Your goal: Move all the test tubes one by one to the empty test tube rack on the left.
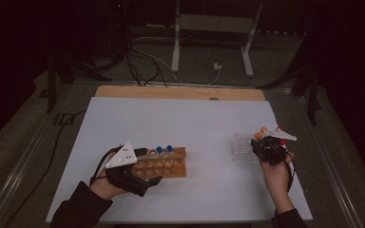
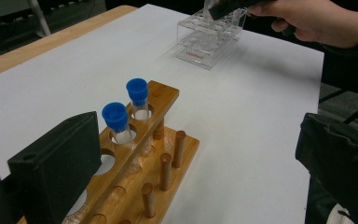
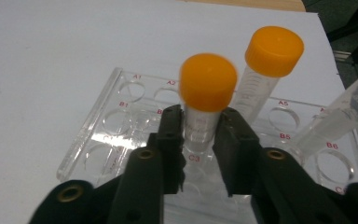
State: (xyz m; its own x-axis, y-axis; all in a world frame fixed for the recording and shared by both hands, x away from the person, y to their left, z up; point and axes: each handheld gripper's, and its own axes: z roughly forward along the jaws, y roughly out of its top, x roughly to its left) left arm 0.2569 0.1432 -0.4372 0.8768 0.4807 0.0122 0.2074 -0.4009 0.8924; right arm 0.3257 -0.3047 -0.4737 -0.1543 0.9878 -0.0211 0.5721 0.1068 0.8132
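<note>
From above, the left gripper [image 1: 138,172] rests at the wooden rack [image 1: 164,166]; the right gripper [image 1: 261,142] is over the clear rack [image 1: 241,145]. Left gripper view: jaws spread wide, steadying. Right gripper view: jaws clamped on an orange-capped tube [image 3: 205,105] standing in the clear rack; next, probably a straight lift

- Between the wooden rack [image 1: 164,163] and the clear rack [image 1: 243,145], well apart, bare white table [image 1: 180,118] leaves wide passage.
- Behind the wooden rack the table lies open to its far edge.
- Two blue-capped tubes [image 2: 127,109] stand upright in the wooden rack's back row, blocking a low sweep there.
- Its front pegs [image 2: 167,163] stand upright too.
</note>
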